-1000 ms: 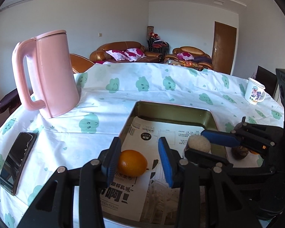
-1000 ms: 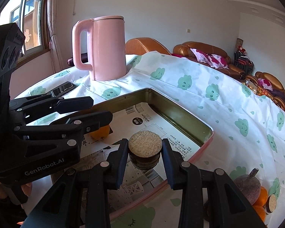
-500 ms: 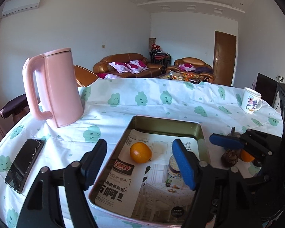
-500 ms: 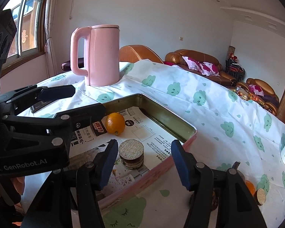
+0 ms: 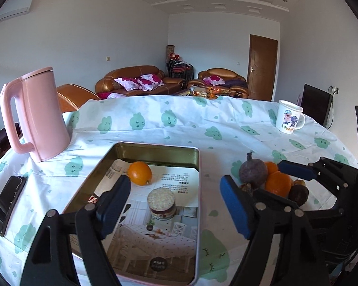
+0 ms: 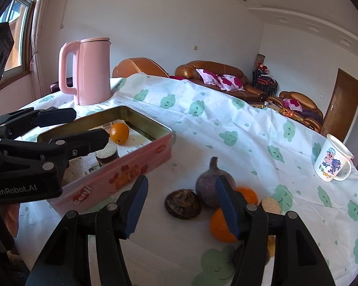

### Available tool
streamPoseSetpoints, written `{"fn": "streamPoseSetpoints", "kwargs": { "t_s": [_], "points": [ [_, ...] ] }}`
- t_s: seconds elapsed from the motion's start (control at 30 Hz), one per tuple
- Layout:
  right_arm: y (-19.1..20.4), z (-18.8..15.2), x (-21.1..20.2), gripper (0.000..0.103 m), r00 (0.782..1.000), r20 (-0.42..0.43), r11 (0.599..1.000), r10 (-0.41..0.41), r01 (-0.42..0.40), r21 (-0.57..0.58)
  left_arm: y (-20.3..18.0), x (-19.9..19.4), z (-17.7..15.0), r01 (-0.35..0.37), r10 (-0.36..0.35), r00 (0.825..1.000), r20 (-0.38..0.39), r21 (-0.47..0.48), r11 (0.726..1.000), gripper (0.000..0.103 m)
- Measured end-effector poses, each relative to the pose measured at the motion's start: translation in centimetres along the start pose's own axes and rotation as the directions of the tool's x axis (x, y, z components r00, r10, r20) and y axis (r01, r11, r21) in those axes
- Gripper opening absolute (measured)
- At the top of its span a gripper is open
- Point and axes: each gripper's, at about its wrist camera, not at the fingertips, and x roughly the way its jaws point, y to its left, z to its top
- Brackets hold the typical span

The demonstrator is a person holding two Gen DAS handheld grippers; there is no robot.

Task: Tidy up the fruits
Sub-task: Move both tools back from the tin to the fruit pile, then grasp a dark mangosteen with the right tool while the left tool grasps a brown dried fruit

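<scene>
Lying lower centre, just ahead of the right gripper (image 6: pixel 180 205), the dark fruit (image 6: pixel 182 203) is nearer its empty, parted fingers; the left gripper (image 5: pixel 174 205) is opening, empty.

both fingers let go; orange (image 5: pixel 139 173) and cut fruit (image 5: pixel 161 203) now lie in tray (image 5: pixel 155 148).

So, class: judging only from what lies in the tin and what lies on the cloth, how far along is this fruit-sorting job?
Done: an orange and a cut fruit piece sit in the tin tray. In hand: nothing; the left gripper, jaws opening, and the right gripper are both empty. Left: a pile on the tablecloth, including a dark round fruit, a brown piece and oranges. Barely begun.
</scene>
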Motion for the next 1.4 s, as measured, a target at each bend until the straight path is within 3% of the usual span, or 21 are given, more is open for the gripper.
{"fn": "streamPoseSetpoints", "kwargs": {
  "t_s": [0.17, 0.33, 0.63, 0.73, 0.9, 1.0, 1.1, 1.23, 1.4],
  "points": [
    [-4.9, -2.9, -2.5, 0.060, 0.998, -0.021, 0.992, -0.051, 0.054, 0.117, -2.9, 0.5, -0.2, 0.046, -0.045, 0.999, -0.019, 0.039, 0.998, 0.082],
    [-7.9, -4.7, -3.0, 0.060, 0.998, -0.048, 0.976, -0.035, 0.045, 0.214, -5.6, 1.4, -0.7, 0.096, -0.092, 0.994, -0.061, 0.078, 0.992, 0.082],
    [-7.5, -5.1, -1.2, 0.060, 0.993, -0.119, 0.984, 0.015, 0.007, 0.179, -7.8, 2.9, -1.4, 0.142, -0.128, 0.984, -0.126, 0.105, 0.984, 0.082],
    [-7.0, -5.0, -0.8, 0.052, 0.991, -0.135, 0.990, 0.010, 0.010, 0.142, -8.3, 3.4, -1.6, 0.156, -0.137, 0.978, -0.154, 0.117, 0.981, 0.082],
    [-6.6, -5.1, 0.0, 0.030, 0.984, -0.173, 0.993, 0.051, -0.032, 0.113, -9.2, 4.4, -1.7, 0.195, -0.166, 0.963, -0.211, 0.120, 0.973, 0.082],
    [-7.0, -5.2, -0.3, 0.027, 0.987, -0.154, 0.990, 0.056, -0.034, 0.137, -9.5, 5.0, -1.6, 0.206, -0.172, 0.955, -0.240, 0.123, 0.971, 0.075],
    [-7.5, -5.3, -0.5, 0.027, 0.987, -0.139, 0.984, 0.082, -0.058, 0.167, -9.6, 6.0, -1.4, 0.222, -0.183, 0.941, -0.284, 0.109, 0.969, 0.060],
    [-7.4, -5.3, -0.5, 0.027, 0.986, -0.136, 0.983, 0.093, -0.069, 0.169, -9.7, 7.4, -0.9, 0.190, -0.148, 0.940, -0.307, 0.114, 0.975, 0.059],
    [-7.5, -5.3, -0.7, 0.027, 0.987, -0.126, 0.981, 0.100, -0.077, 0.179, -9.7, 8.9, -1.1, 0.201, -0.151, 0.919, -0.363, 0.102, 0.974, 0.054]
  ]
}}
